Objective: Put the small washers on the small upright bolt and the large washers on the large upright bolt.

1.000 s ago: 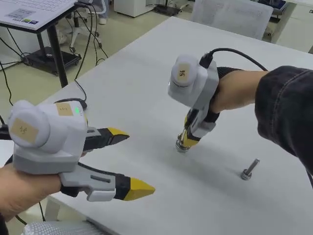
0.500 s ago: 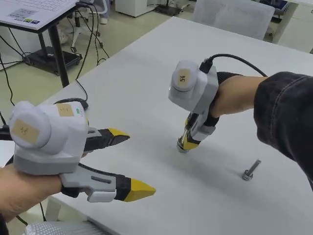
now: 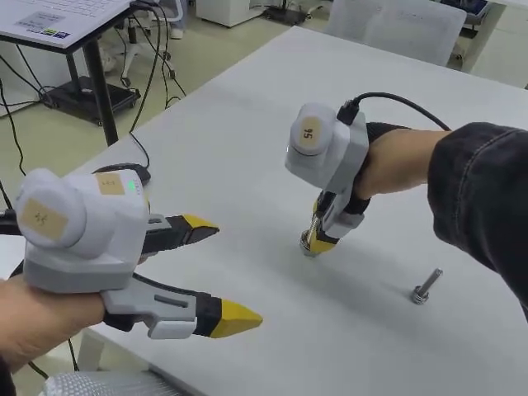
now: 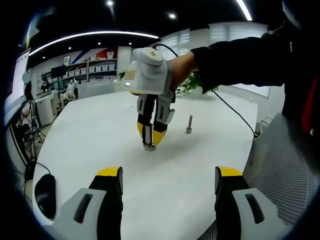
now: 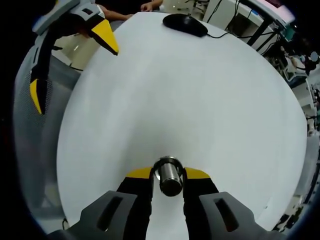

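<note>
Head view: the right claw is clenching on the large bolt, which is standing on the tabletop with its long axis running up between the jaws. The small bolt is standing apart from the large bolt, on the side toward the person's sleeve. The left claw is hanging released, well apart from the large bolt on its other side and pointing toward it. The right claw is therefore much the nearer one. A sticker on the right claw's body is showing two digits that look like 56. The stickers on the left one are too small to read.

Left gripper view: the left claw is gaping with nothing between its jaws. Straight ahead, the right claw is reaching down over the large bolt. The small bolt is standing just beyond and right of it. A mouse is lying far to the left.

Right gripper view: the right claw is gripping the large bolt end-on. The left claw and the mouse are lying well beyond it. I cannot tell whether any washers are sitting on either bolt.
</note>
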{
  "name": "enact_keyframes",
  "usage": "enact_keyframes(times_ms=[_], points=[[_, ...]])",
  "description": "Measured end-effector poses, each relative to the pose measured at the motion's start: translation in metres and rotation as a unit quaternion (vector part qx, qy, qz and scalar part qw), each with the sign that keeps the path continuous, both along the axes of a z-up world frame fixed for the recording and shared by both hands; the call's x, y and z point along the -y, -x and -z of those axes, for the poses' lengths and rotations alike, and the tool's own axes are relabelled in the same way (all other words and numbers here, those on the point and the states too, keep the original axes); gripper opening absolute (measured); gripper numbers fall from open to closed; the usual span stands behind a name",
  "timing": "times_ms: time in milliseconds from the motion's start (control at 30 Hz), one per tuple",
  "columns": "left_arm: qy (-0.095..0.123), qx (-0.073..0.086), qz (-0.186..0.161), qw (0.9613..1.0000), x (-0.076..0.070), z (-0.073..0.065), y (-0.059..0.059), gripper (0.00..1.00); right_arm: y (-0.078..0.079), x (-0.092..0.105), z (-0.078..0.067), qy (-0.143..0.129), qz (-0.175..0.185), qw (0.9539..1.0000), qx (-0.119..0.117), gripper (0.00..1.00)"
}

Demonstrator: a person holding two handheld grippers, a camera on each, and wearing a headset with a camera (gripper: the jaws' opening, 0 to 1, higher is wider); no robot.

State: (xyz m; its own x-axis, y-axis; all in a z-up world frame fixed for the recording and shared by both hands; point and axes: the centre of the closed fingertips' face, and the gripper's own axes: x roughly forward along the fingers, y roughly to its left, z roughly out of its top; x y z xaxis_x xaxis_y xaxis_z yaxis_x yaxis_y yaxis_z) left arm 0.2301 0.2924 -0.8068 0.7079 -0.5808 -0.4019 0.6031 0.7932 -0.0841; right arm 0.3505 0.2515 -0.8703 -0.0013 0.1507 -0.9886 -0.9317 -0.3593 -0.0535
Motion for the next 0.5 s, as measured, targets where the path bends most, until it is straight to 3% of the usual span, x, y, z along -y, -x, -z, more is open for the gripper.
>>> enact_keyframes(times_ms=[500], points=[[0.001, 0.0, -0.002, 1.0, -0.0011, -0.0004, 0.0009, 0.75, 0.0038, -0.0001, 0.0004, 0.007, -0.016, 0.9998, 0.007, 0.25]])
